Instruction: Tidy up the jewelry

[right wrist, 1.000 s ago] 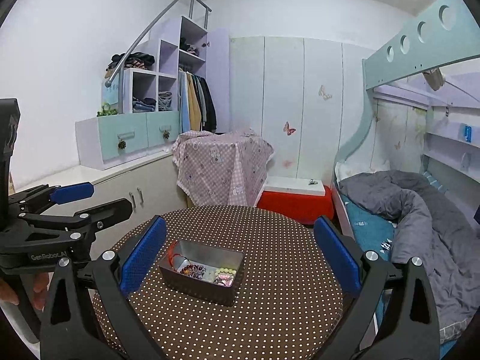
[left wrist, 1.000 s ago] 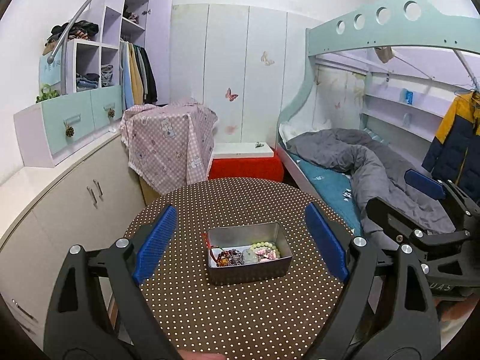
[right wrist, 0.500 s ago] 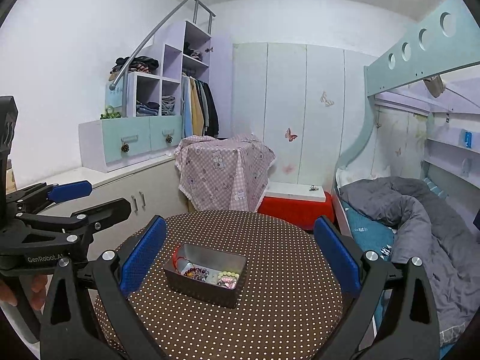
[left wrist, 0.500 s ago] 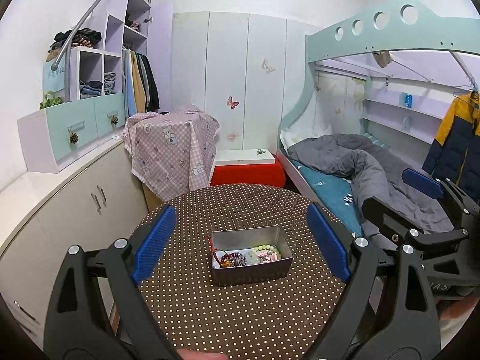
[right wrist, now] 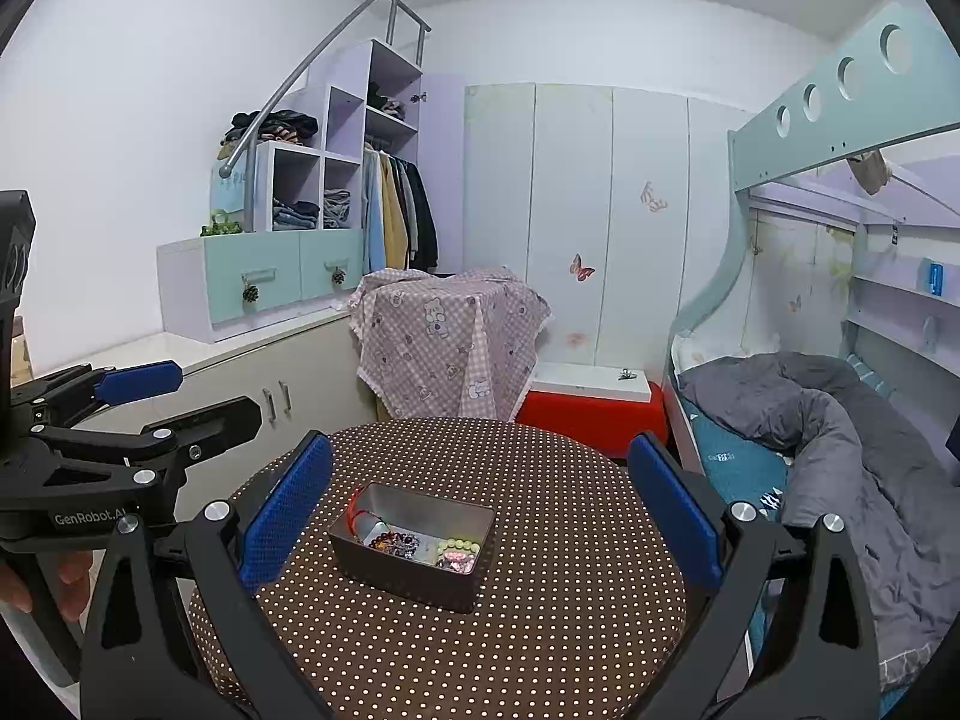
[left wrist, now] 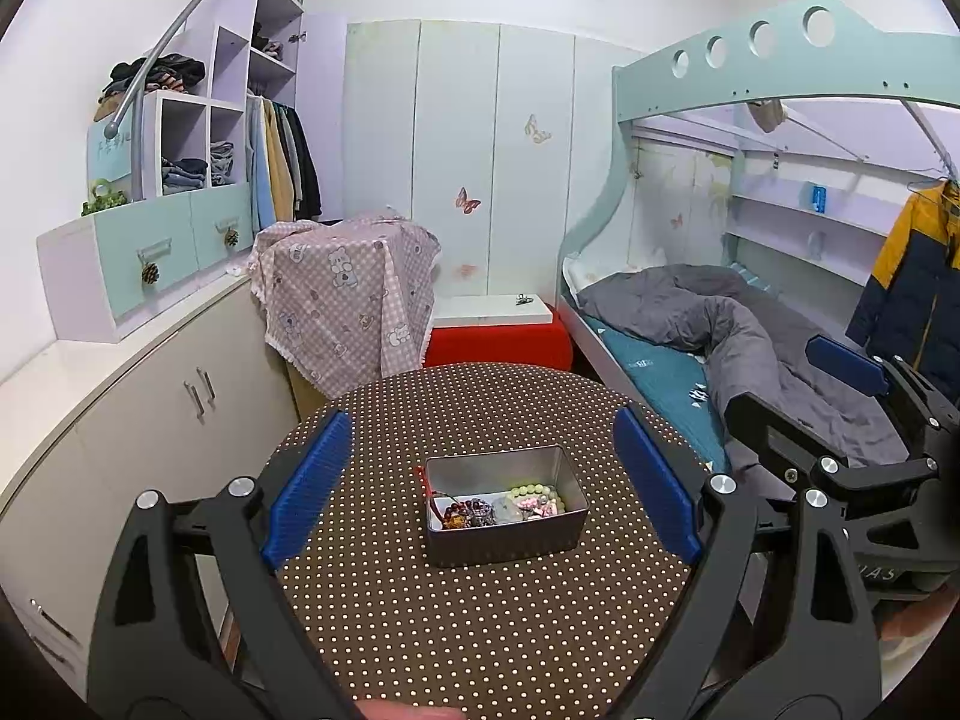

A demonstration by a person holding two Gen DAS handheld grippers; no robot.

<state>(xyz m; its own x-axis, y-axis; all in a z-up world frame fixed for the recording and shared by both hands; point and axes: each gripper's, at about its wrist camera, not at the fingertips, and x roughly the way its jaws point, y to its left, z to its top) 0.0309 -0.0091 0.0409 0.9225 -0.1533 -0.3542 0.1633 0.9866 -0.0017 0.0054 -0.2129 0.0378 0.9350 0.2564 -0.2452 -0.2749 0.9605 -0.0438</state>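
Observation:
A grey metal tin (left wrist: pixel 504 534) (right wrist: pixel 414 564) sits in the middle of a round table with a brown polka-dot cloth (left wrist: pixel 456 618) (right wrist: pixel 570 600). Inside lie bead bracelets: dark red beads (left wrist: pixel 465 510) (right wrist: pixel 390 540), a pale green bracelet (left wrist: pixel 534 495) (right wrist: pixel 459 546) and a red cord (right wrist: pixel 357 510). My left gripper (left wrist: pixel 480 486) hovers open above and in front of the tin, nothing between its blue pads. My right gripper (right wrist: pixel 480 510) is also open and empty, held high to the tin's right. Each gripper shows at the edge of the other's view.
A low white cabinet (left wrist: pixel 150 396) runs along the left. A box draped in pink checked cloth (left wrist: pixel 348 294) and a red stool with a white top (left wrist: pixel 498 336) stand behind the table. A bunk bed with a grey duvet (left wrist: pixel 750 330) lies to the right.
Both grippers have risen and tilted upward a little, so the tin and table sit lower in both views. Both stay open; the tin has not moved.

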